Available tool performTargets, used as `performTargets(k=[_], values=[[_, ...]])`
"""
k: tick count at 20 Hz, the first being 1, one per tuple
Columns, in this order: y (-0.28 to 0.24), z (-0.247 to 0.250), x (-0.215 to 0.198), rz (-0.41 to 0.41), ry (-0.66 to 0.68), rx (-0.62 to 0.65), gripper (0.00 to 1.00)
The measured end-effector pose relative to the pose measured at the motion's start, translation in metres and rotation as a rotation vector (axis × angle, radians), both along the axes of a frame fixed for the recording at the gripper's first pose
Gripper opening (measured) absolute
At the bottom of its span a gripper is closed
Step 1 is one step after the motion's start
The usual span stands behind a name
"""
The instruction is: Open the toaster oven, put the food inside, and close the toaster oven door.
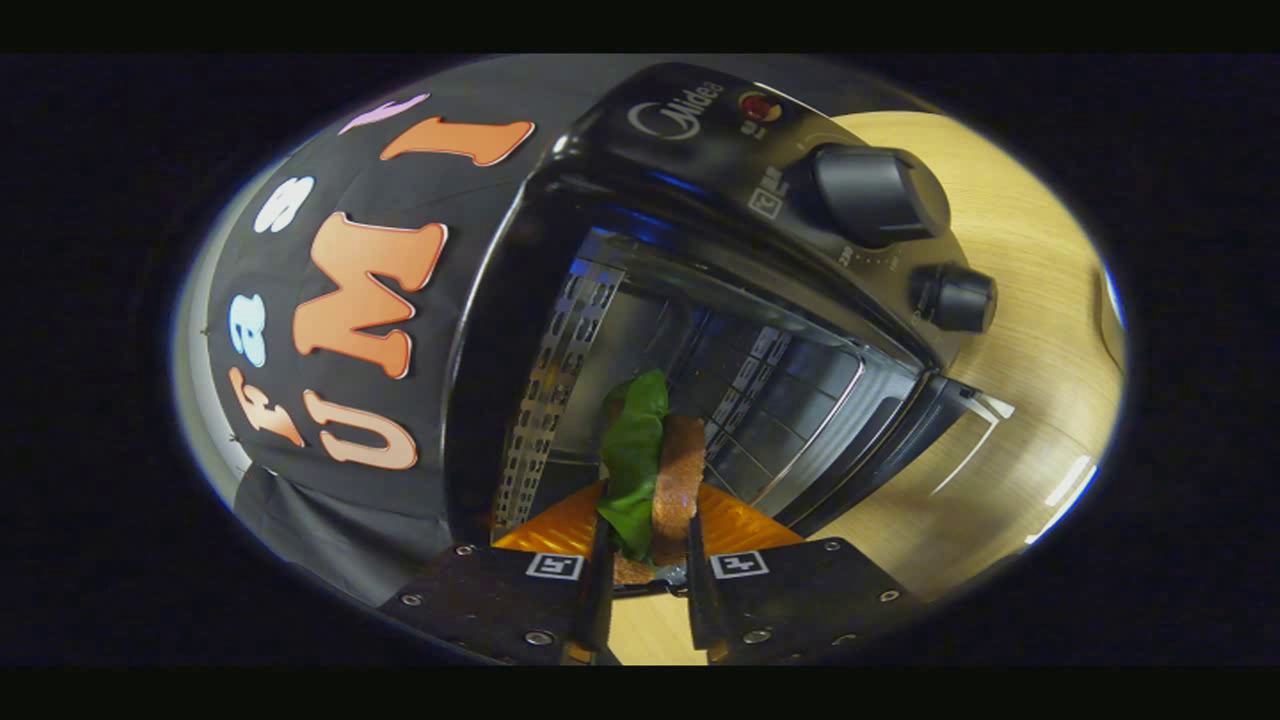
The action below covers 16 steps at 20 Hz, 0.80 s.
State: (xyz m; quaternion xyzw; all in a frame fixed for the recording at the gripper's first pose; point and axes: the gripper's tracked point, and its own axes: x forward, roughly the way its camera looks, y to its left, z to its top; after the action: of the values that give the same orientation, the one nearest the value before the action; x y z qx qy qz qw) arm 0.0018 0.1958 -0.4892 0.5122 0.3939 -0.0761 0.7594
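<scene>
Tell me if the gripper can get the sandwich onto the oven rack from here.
Probably yes. The gripper is shut on the sandwich, the toaster oven door hangs open, and the rack lies just beyond the fingers with nothing between.

Wooden tabletop (1040, 330) (pale grain), black booth cloth (300, 520) behind

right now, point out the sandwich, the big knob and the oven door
sandwich (655, 470), gripper view, lettuce and bread held between the fingers
big knob (872, 192), gripper view, its round face
oven door (890, 450), gripper view, open door's glass
</scene>
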Motion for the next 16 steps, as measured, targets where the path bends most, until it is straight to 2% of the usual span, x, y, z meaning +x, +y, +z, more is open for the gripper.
performTargets(k=[2, 5, 7, 9, 11, 14, 16], values=[[0.002, -0.003, 0.001, 0.001, -0.009, -0.03, 0.33], [-0.002, -0.002, -0.009, 0.012, 0.051, -0.027, 0.46], [-0.007, 0.004, -0.016, 0.037, 0.073, -0.041, 0.51], [-0.012, 0.002, -0.034, 0.099, 0.15, -0.052, 0.61], [-0.019, -0.002, -0.053, 0.15, 0.206, -0.056, 0.84], [-0.038, 0.014, -0.067, 0.188, 0.205, -0.069, 0.9], [-0.046, 0.03, -0.079, 0.23, 0.193, -0.073, 0.89]])
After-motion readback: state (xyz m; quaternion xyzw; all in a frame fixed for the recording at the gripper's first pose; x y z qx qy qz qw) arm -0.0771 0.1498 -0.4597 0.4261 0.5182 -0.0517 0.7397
